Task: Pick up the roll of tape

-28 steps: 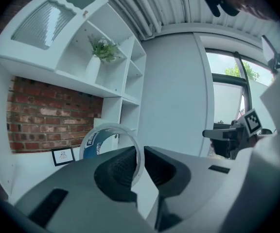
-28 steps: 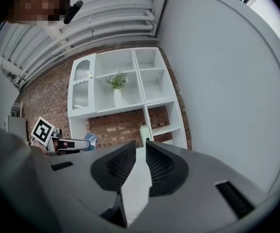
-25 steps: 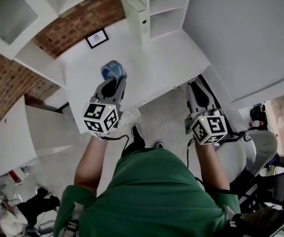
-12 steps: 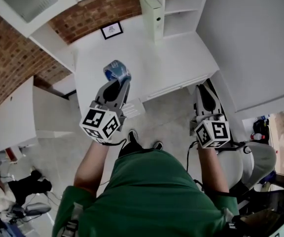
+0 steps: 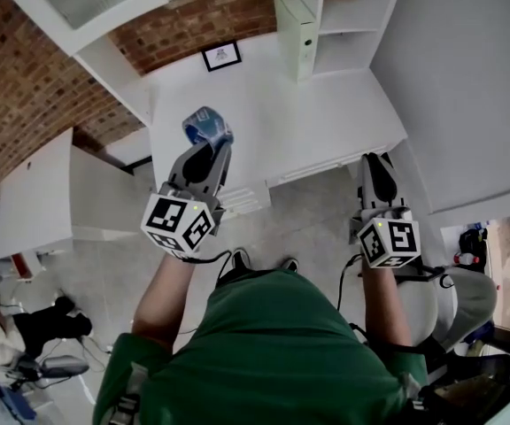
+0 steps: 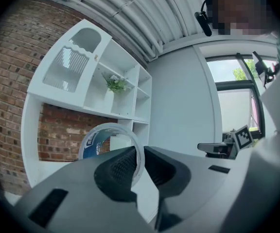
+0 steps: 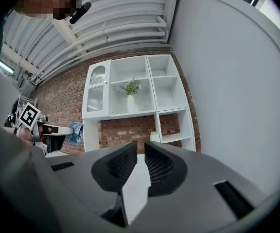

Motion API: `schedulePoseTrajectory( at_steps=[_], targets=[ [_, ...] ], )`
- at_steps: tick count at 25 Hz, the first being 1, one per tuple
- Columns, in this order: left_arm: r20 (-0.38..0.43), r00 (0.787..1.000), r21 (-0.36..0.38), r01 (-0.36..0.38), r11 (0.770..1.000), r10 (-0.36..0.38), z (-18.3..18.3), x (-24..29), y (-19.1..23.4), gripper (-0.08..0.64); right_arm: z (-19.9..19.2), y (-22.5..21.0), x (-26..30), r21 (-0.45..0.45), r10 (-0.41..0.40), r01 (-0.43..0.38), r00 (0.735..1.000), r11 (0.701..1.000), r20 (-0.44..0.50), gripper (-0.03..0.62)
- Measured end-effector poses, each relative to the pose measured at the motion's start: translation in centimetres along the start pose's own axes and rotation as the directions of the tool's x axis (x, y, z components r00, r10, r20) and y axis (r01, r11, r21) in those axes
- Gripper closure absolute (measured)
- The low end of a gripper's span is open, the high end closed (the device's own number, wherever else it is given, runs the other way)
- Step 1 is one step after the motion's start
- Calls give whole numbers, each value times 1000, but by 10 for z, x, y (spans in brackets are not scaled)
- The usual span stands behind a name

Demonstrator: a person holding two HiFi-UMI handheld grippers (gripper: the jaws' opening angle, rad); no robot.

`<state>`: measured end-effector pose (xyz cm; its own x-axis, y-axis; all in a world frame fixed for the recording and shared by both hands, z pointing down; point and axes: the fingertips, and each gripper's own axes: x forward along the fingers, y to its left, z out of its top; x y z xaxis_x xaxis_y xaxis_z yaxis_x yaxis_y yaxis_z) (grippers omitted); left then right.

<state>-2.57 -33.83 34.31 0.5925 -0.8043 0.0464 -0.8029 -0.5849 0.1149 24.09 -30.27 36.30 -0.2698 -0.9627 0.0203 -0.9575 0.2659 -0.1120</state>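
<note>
Since a second ago, left gripper and tape have drifted nearer the left edge of the desk. Its jaws are clamped on the roll's wall, and the roll hangs clear above the desk, at eleven o'clock from the head view's centre. Right gripper, at four o'clock from the left one, holds its jaws together on nothing, just off the desk's near edge.
</note>
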Motion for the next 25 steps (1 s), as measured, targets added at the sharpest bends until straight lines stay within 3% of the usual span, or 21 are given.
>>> schedulePoseTrajectory(
  at_steps=[5, 25],
  targets=[
    [-1, 1000, -14, -26, 1000, 26, 1, -19, 28, 499, -4, 25, 12, -1, 8, -8, 1000, 1000, -5, 529],
    [5, 1000, -65, 6, 998, -6, -6, -54, 87, 499, -5, 93, 24, -44, -20, 19, 1000, 999, -20, 532]
  ],
)
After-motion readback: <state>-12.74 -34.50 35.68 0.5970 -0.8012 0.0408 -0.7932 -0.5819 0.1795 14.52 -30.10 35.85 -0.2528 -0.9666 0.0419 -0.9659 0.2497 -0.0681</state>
